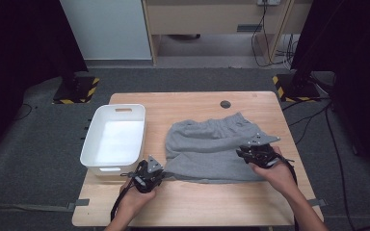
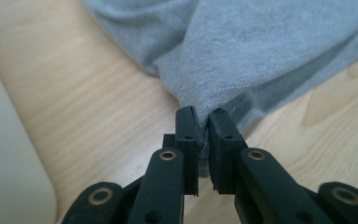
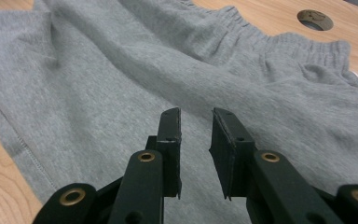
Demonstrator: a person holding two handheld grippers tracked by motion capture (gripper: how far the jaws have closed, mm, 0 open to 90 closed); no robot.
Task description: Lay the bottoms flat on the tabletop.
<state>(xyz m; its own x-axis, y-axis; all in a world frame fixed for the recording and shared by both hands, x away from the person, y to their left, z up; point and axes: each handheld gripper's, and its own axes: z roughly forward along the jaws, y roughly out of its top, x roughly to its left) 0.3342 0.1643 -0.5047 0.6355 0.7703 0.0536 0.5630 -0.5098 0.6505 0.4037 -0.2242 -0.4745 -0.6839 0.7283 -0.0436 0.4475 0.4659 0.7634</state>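
Observation:
A pair of grey sweat shorts [image 1: 212, 149] lies spread on the wooden table [image 1: 197, 199], with the elastic waistband on the far side. My left gripper [image 1: 163, 174] is at the near left corner of the shorts. In the left gripper view its jaws [image 2: 204, 119] are shut on the hem of the shorts [image 2: 261, 46], and the fabric bunches up between the pads. My right gripper [image 1: 241, 153] rests over the right side of the shorts. In the right gripper view it [image 3: 196, 116] stands narrowly open above the grey cloth [image 3: 121, 70], with nothing pinched between the pads.
A white plastic bin [image 1: 120, 108] stands at the left of the table, close beside my left hand; its wall [image 2: 0, 163] is just left of the jaws. A round cable hole [image 1: 225, 104] sits at the table's far edge. Bare wood runs along the near edge.

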